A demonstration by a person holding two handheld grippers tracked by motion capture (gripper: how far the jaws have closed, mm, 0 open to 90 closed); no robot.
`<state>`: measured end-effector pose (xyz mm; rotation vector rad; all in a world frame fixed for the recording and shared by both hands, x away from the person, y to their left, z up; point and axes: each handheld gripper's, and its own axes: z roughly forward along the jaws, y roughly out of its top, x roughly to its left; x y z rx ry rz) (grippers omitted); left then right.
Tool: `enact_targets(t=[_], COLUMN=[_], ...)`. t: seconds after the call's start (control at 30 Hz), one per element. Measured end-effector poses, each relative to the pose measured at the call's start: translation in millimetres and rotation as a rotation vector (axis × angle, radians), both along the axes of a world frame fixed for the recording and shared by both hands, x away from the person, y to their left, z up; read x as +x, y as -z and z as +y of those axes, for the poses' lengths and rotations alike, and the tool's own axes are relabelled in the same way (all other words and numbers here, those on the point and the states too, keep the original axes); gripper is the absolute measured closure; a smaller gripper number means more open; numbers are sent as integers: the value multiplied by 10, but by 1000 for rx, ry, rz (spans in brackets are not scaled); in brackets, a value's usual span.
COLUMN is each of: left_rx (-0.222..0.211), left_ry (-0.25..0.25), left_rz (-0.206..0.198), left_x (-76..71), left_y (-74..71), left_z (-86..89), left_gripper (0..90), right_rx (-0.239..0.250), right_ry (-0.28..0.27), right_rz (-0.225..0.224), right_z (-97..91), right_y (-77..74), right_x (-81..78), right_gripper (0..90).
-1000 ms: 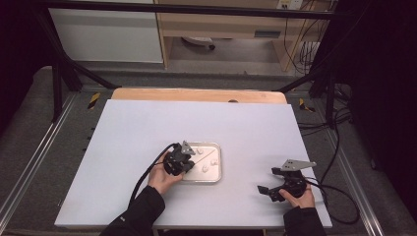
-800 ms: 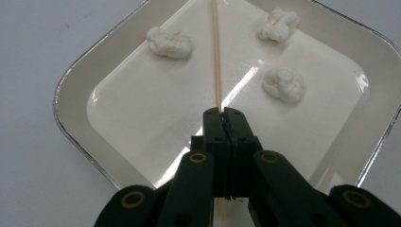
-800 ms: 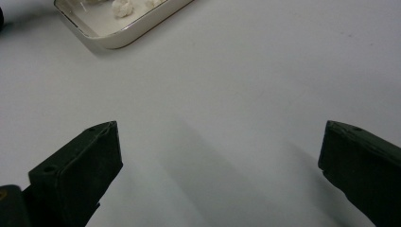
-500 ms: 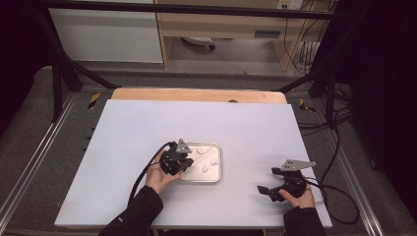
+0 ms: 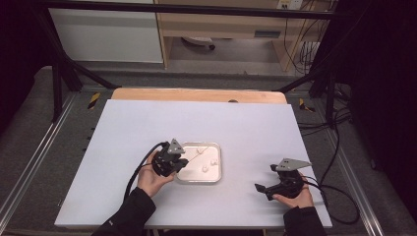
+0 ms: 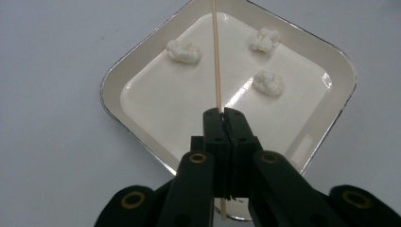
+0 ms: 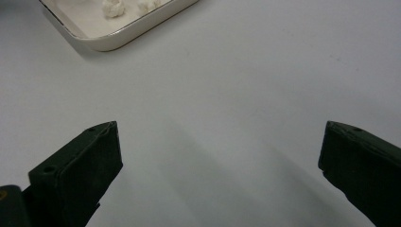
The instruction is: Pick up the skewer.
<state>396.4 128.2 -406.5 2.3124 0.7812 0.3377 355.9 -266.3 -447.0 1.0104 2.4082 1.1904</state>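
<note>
Here the left hand-held gripper (image 6: 222, 116) is clenched on a thin wooden skewer (image 6: 216, 56), whose free end reaches out over the white tray (image 6: 113, 82) on the worktop (image 5: 246, 123). Three white puffy pieces lie in the tray: one (image 6: 183, 51) just left of the stick, two (image 6: 265, 40) (image 6: 268, 82) to its right. Judging from this, the step is spearing a piece, so the tip should come down steeply onto the middle of one piece, pressing it against the tray floor so it cannot skid. The right hand-held gripper (image 7: 220, 161) rests released, jaws wide apart, on the worktop well to the right of the tray; it could steady the tray's rim. No brand, label or writing can be read anywhere.
</note>
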Motion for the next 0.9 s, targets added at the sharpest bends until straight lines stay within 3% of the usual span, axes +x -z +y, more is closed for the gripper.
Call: enact_targets(t=[0.23, 0.47, 0.9], left_rx=[10, 6, 21], left_ry=[17, 26, 123], left_rz=[2, -3, -12], left_x=[-67, -122, -196], left_y=[-58, -102, -187], left_z=[6, -75, -291], left_gripper=[889, 889, 889], right_rx=[-103, -166, -328], right_ry=[-59, -94, -186], right_rz=[-82, -133, -254], right_z=[200, 299, 528], right_y=[-94, -150, -252], right_x=[-21, -28, -98], right_gripper=[10, 10, 31])
